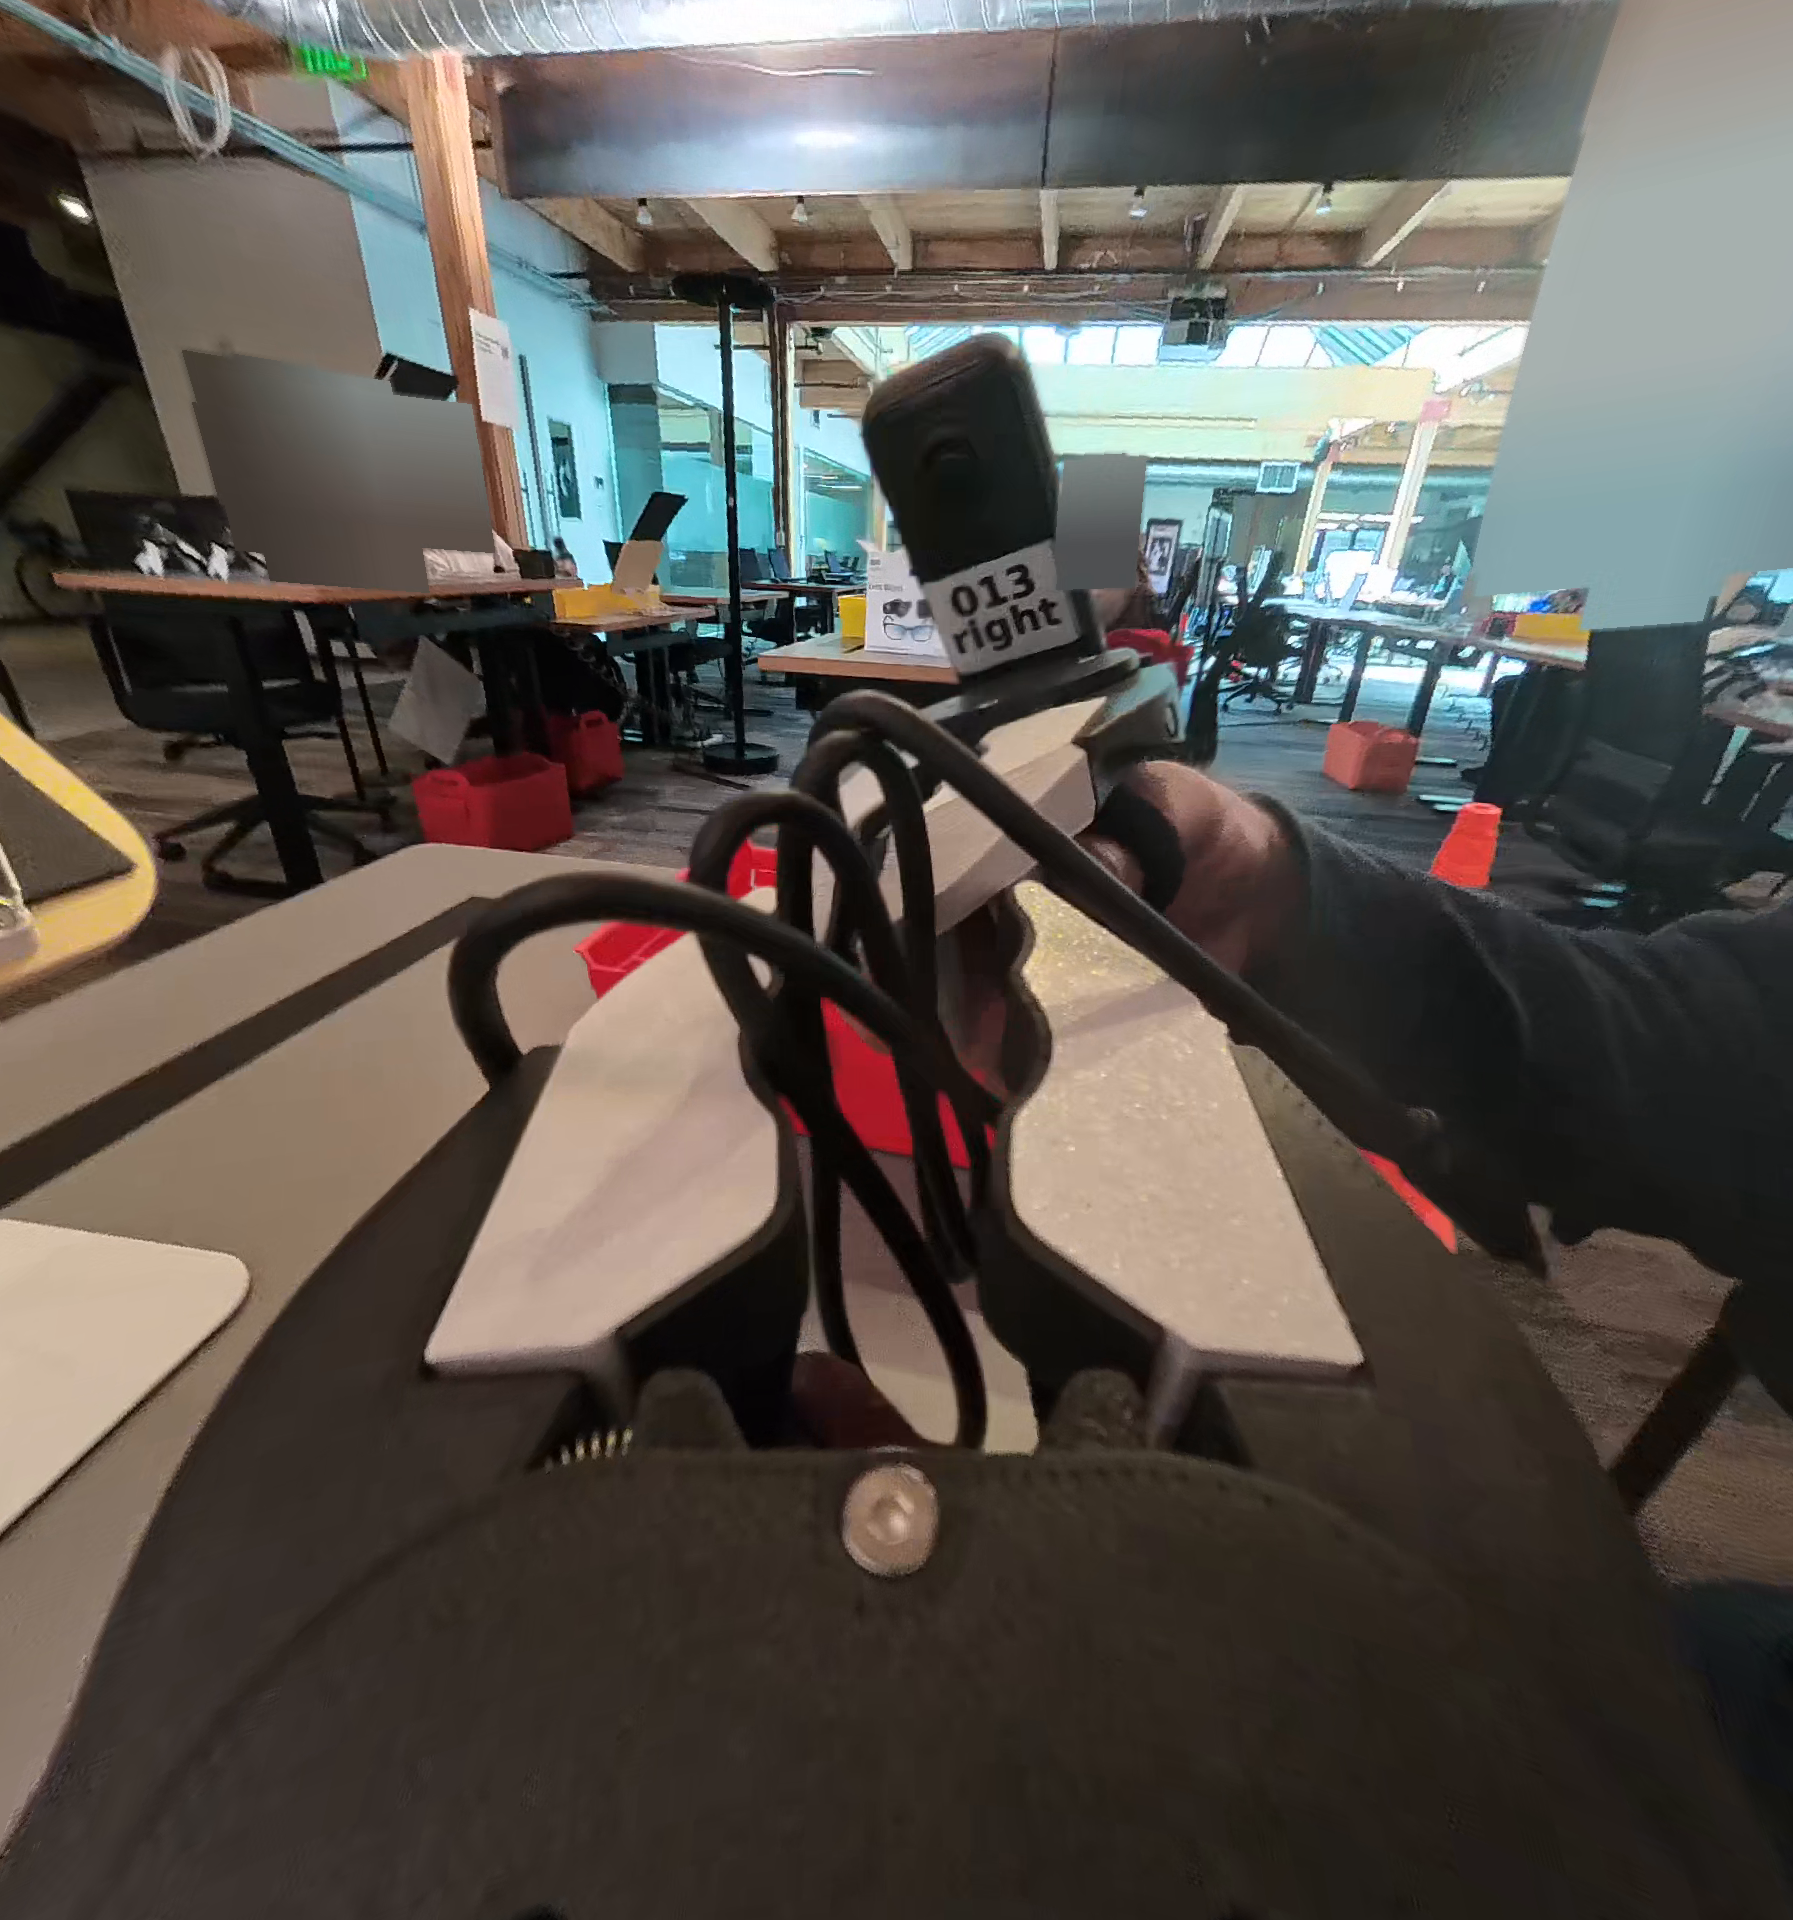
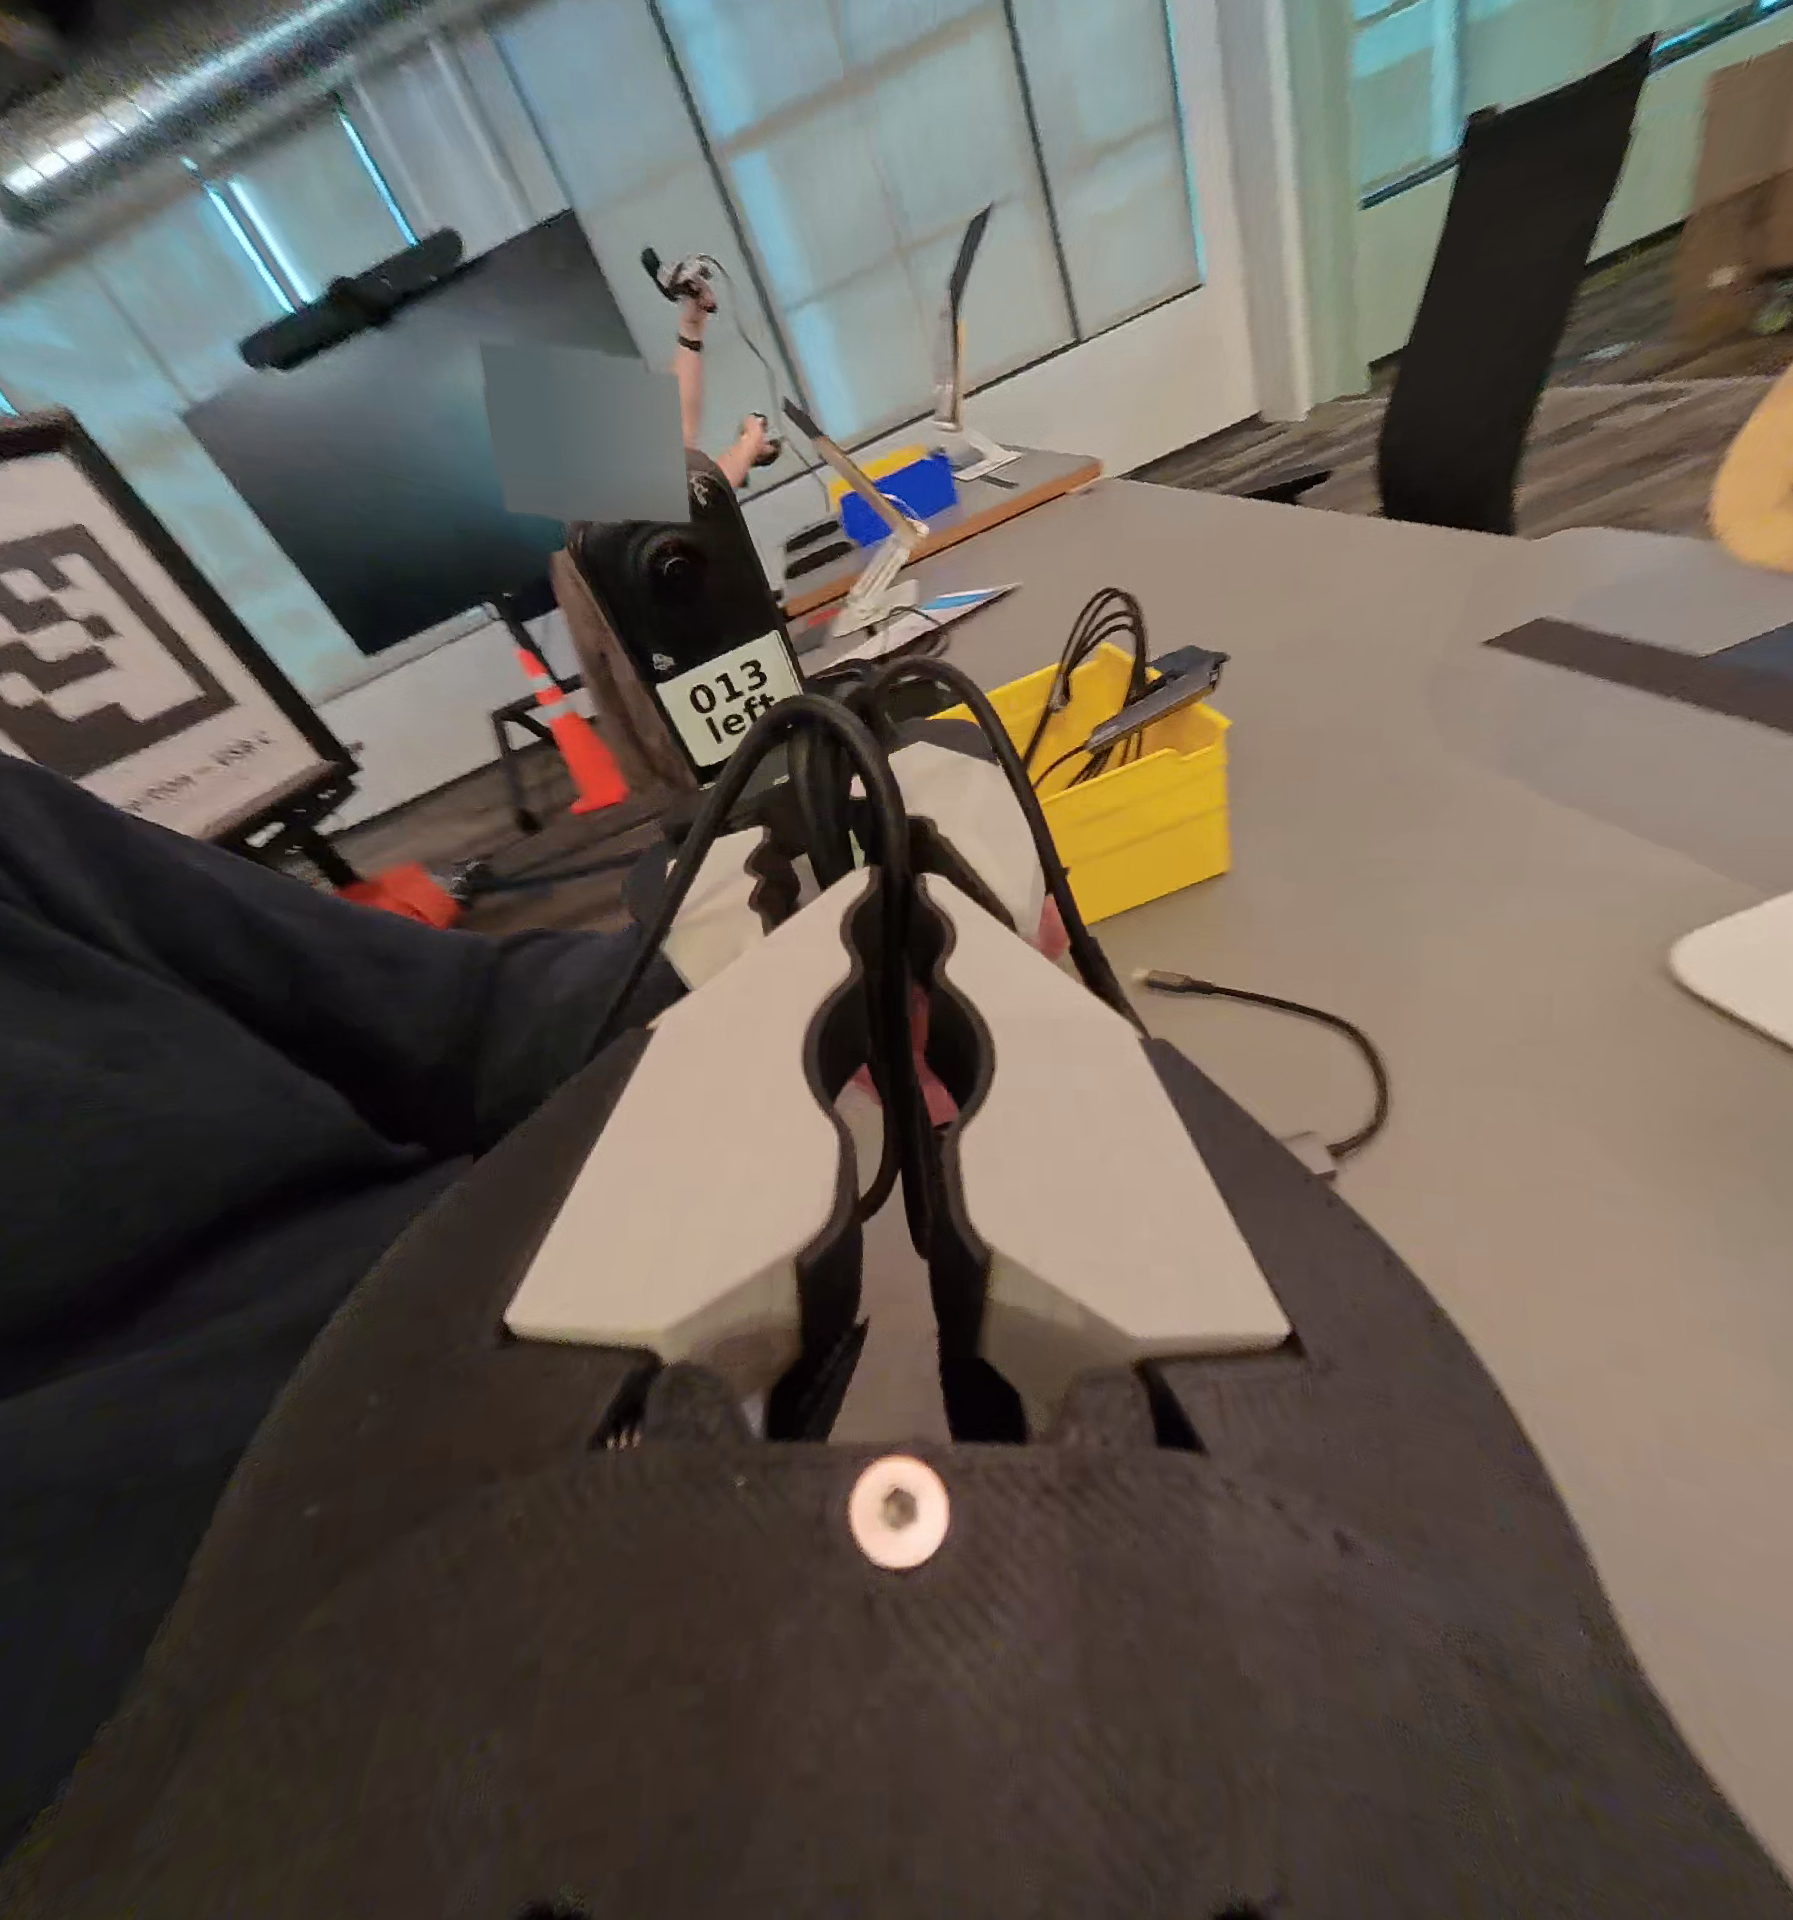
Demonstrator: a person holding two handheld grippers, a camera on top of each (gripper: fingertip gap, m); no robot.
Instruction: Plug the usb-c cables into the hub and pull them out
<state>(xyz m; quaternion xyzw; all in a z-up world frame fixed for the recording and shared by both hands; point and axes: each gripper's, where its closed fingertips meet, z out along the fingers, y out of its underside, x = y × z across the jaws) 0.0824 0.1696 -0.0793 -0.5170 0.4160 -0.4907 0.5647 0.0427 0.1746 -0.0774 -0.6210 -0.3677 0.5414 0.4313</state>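
Observation:
A bundle of looped black usb-c cables [image 1: 871,935] hangs between my two grippers above the grey table [image 1: 248,977]. My left gripper [image 1: 887,1081] is closed around several strands of it. My right gripper [image 2: 887,894] faces the left one and is shut on the same bundle [image 2: 902,1039]. It also shows in the left wrist view [image 1: 985,821], held by a gloved hand. One loose black cable [image 2: 1318,1029] lies on the table with its plug end [image 2: 1162,979] free. It runs to a small grey thing [image 2: 1310,1149], mostly hidden by my right gripper.
A yellow bin [image 2: 1152,821] on the table holds more cables and a dark grey device [image 2: 1172,681]. A red bin [image 1: 871,1091] sits below the grippers. A white flat base [image 1: 61,1340] lies at the table's side. A dark sleeve [image 2: 196,1039] fills the left. My two grippers' fingertips are within a few centimetres of each other.

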